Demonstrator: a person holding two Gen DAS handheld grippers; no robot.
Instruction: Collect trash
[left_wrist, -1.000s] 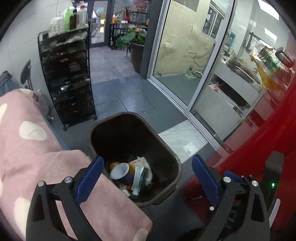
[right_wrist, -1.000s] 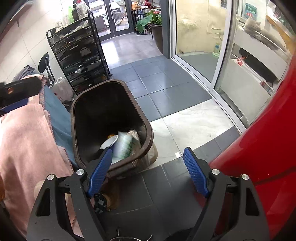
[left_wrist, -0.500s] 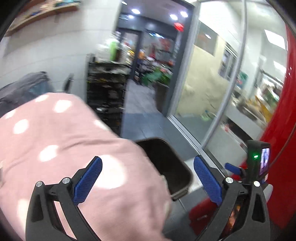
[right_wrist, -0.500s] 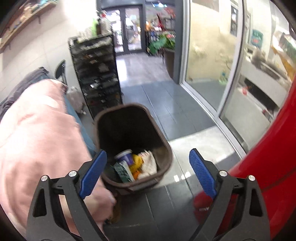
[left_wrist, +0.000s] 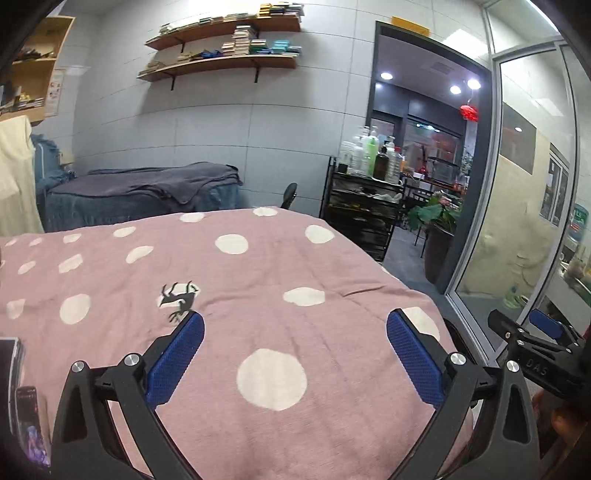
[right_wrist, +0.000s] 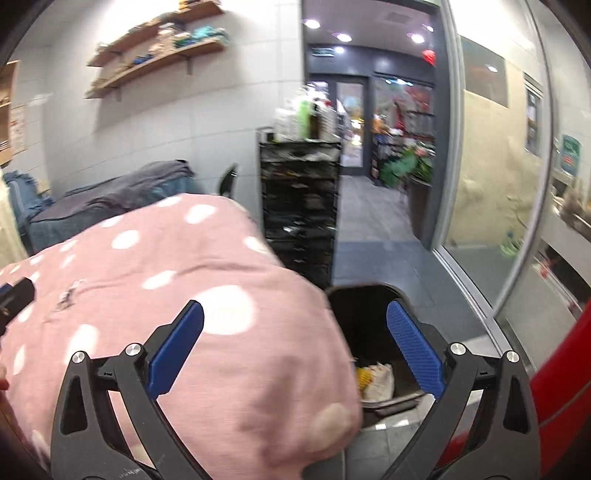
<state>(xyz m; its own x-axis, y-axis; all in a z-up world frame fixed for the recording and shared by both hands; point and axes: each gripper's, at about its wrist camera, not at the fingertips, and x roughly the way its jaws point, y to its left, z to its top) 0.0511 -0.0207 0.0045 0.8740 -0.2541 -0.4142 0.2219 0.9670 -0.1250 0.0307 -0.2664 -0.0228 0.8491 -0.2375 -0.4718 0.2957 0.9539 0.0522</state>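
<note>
A dark brown trash bin (right_wrist: 373, 306) stands on the floor beside a bed, with crumpled trash (right_wrist: 375, 380) inside it. My right gripper (right_wrist: 293, 352) is open and empty, above the bed corner and the bin. My left gripper (left_wrist: 293, 354) is open and empty, over the pink polka-dot blanket (left_wrist: 258, 280). The bin is hidden in the left wrist view. The right gripper shows at the right edge of the left wrist view (left_wrist: 535, 339).
A black shelf rack (left_wrist: 364, 206) with bottles on top stands past the bed. A second bed with a grey blanket (left_wrist: 147, 192) is at the back wall. Glass partition (left_wrist: 524, 184) and a red object (right_wrist: 569, 369) are on the right. A phone (left_wrist: 31, 424) lies at bottom left.
Both grippers lifted and tilted up from the bin. The left view swung from the bin to the bed top; the bin slid low right in the right view. Both stayed open.
</note>
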